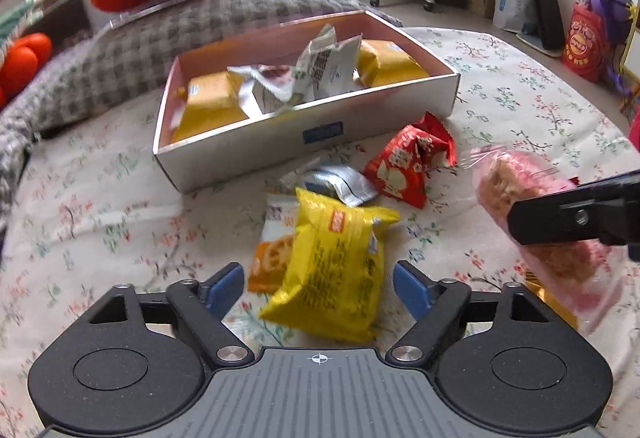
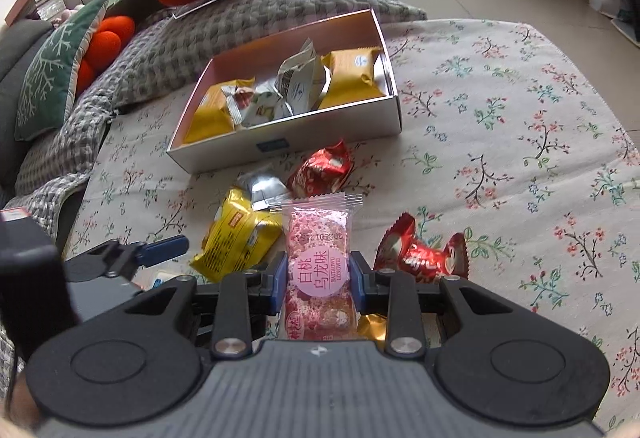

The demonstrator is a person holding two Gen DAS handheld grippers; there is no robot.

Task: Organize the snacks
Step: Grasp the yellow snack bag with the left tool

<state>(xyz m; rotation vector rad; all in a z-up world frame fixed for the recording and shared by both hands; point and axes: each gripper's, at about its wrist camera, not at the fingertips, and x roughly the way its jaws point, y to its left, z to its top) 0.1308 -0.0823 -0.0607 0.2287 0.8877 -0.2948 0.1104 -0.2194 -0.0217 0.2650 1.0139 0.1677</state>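
Now our right tongs [image 2: 319,284] squeeze the pink snack [image 2: 318,262]; our left tongs [image 1: 318,288] gape empty over the yellow packet [image 1: 332,270]. Next, we think, pink goes into the box [image 2: 328,132].

You're working in soft, even daylight casting faint shadows; fisheye distortion is bending and darkening your corners, and the pink transparent snack packet [image 1: 548,222] is smearing with motion blur in your left view.

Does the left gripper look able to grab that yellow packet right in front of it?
Probably yes. The left gripper is open, and the yellow packet lies between its blue pads, on top of the pile with nothing over it. The right gripper, holding the pink snack, is off to the side.
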